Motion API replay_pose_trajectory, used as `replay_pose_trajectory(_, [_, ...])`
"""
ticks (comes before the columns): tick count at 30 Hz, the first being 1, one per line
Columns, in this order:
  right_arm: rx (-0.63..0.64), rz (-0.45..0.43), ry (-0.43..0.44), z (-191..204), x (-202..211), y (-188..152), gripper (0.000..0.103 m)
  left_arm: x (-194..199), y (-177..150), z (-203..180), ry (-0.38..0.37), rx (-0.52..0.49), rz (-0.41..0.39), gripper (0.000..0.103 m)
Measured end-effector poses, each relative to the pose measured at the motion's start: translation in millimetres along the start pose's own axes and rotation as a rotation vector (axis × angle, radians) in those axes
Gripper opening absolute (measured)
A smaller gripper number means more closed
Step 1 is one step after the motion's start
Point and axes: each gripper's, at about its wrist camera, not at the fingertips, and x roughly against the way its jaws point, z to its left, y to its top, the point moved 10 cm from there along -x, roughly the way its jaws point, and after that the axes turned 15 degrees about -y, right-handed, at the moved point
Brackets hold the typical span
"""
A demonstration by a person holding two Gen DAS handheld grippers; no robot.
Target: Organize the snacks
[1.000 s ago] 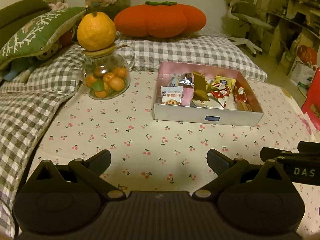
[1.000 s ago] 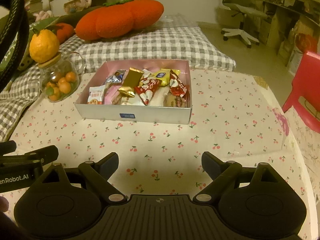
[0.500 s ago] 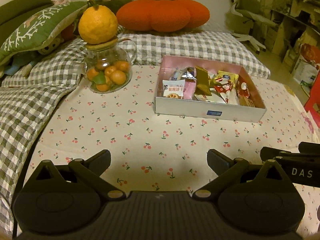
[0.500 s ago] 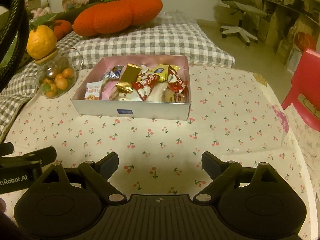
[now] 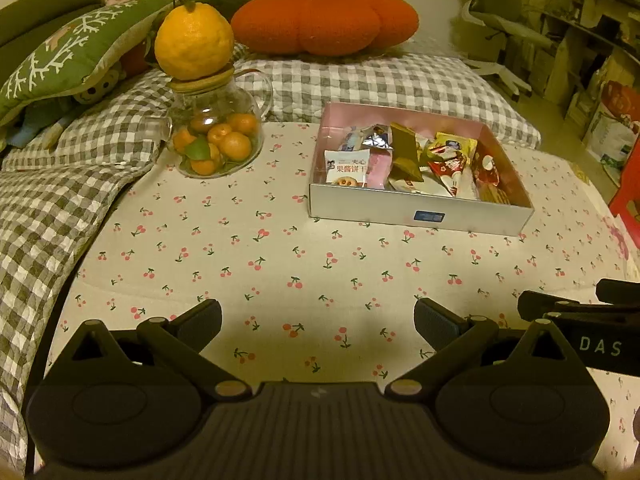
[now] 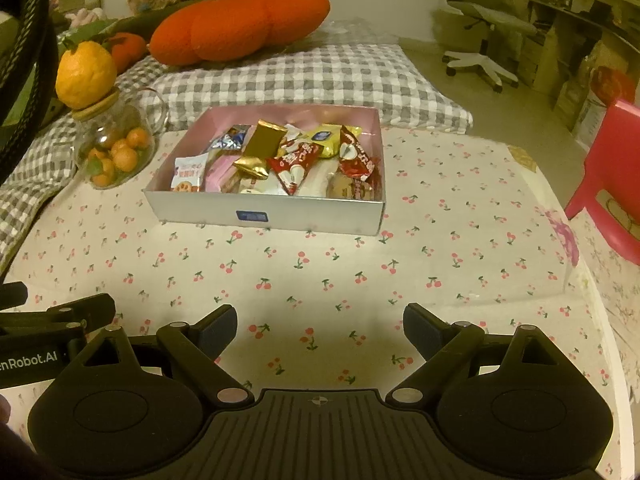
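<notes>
A shallow silver box with a pink inside (image 5: 420,216) (image 6: 264,214) stands on the cherry-print cloth (image 5: 280,264) and holds several wrapped snacks (image 5: 416,164) (image 6: 280,156). My left gripper (image 5: 318,320) is open and empty over the near cloth, well short of the box. My right gripper (image 6: 316,322) is open and empty too, level with the left one and just to its right. Each gripper shows at the edge of the other's view.
A glass jar of small oranges with a big citrus fruit on its lid (image 5: 212,136) (image 6: 114,148) stands left of the box. Checked bedding (image 5: 48,208), an orange pumpkin cushion (image 5: 324,20) and a green pillow (image 5: 68,56) lie behind. A red chair (image 6: 612,196) stands at the right.
Both grippers have drawn back and risen a little, so the box and jar sit slightly lower in the views. Both stay open and empty.
</notes>
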Motion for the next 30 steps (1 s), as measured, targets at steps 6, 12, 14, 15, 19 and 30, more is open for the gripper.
replay_pose_trajectory(6, [0.005,0.002,-0.001,1.0,-0.9,-1.0,0.092,0.0,-1.1,-0.2,-0.001,0.003,0.005,0.103])
replay_pose_trajectory(12, [0.005,0.002,-0.002,1.1,-1.0,-1.5,0.092,-1.1,-2.1,0.1,0.0,0.001,0.013,0.103])
replay_pose_trajectory(14, [0.006,0.002,-0.002,1.3,-1.2,-1.7,0.092,-1.3,-2.6,-0.4,-0.001,0.0,0.015,0.103])
replay_pose_trajectory(15, [0.007,0.002,-0.002,1.4,-1.2,-1.9,0.092,-1.4,-2.8,-0.6,-0.003,0.001,0.016,0.103])
replay_pose_trajectory(19, [0.006,0.002,-0.002,1.6,-1.4,-2.1,0.092,-2.1,-3.1,-0.7,-0.008,0.005,0.021,0.103])
replay_pose_trajectory(30, [0.007,0.004,-0.005,1.0,-3.1,-3.5,0.092,-3.8,-5.2,-2.3,-0.016,-0.002,0.031,0.103])
